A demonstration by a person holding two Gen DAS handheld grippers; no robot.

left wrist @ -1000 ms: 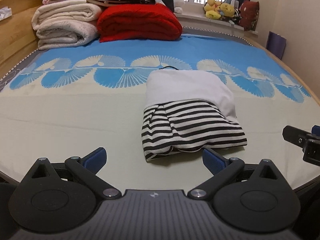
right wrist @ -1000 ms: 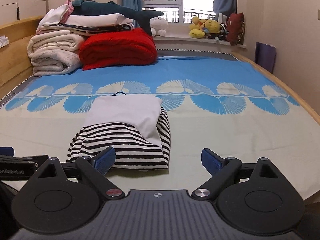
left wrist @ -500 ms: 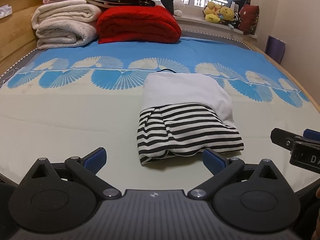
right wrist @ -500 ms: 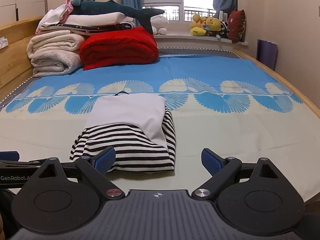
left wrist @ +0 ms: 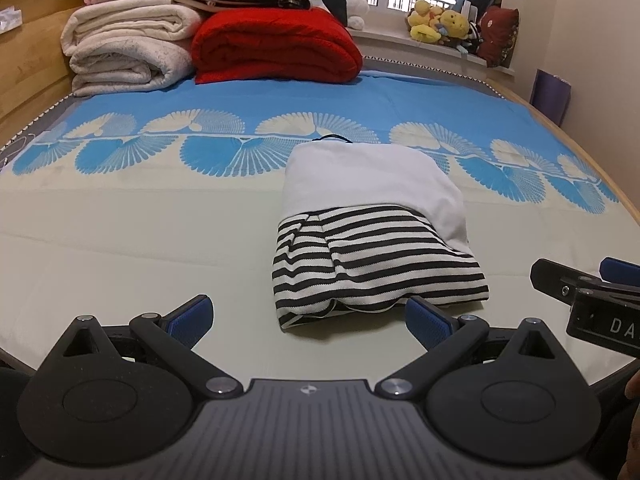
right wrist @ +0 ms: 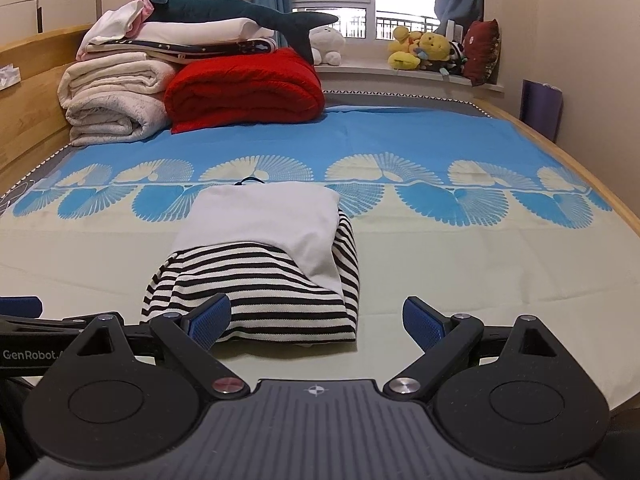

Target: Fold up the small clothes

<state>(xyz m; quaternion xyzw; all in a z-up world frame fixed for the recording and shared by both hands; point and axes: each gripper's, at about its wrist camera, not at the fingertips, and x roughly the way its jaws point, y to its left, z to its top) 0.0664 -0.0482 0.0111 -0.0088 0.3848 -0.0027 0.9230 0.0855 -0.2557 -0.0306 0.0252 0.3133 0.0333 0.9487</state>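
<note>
the folded garment (left wrist: pixel 372 236) lies on the bed (left wrist: pixel 120 248), near the front edge and about midway between the two sides, on the pale part of the cover just short of the blue fan-patterned band. it is a compact bundle: a plain white layer on the far half, black-and-white stripes on the near half, with a thin dark loop poking out at its far edge.

the left gripper (left wrist: pixel 310 318) is held low over the front edge of the bed, its two blue-padded fingers (left wrist: pixel 190 318) spread wide and holding nothing. the bundle's near edge sits just ahead of the gap, closer to the right-hand pad, and i can't tell whether that pad brushes the cloth.

the right gripper (right wrist: pixel 316 320) is beside it, fingers (right wrist: pixel 424 324) likewise spread wide and empty. from its camera the left-hand pad overlaps the striped front of the bundle, but whether it is touching i can't say; the other pad is over bare cover, apart from the cloth.

at the far left corner of the bed there is a stack of folded blankets (right wrist: pixel 116 96) with a red quilt (right wrist: pixel 244 88) beside it and a plush shark (right wrist: pixel 240 10) on top. soft toys (right wrist: pixel 428 50) sit on the windowsill beyond the far edge.
</note>
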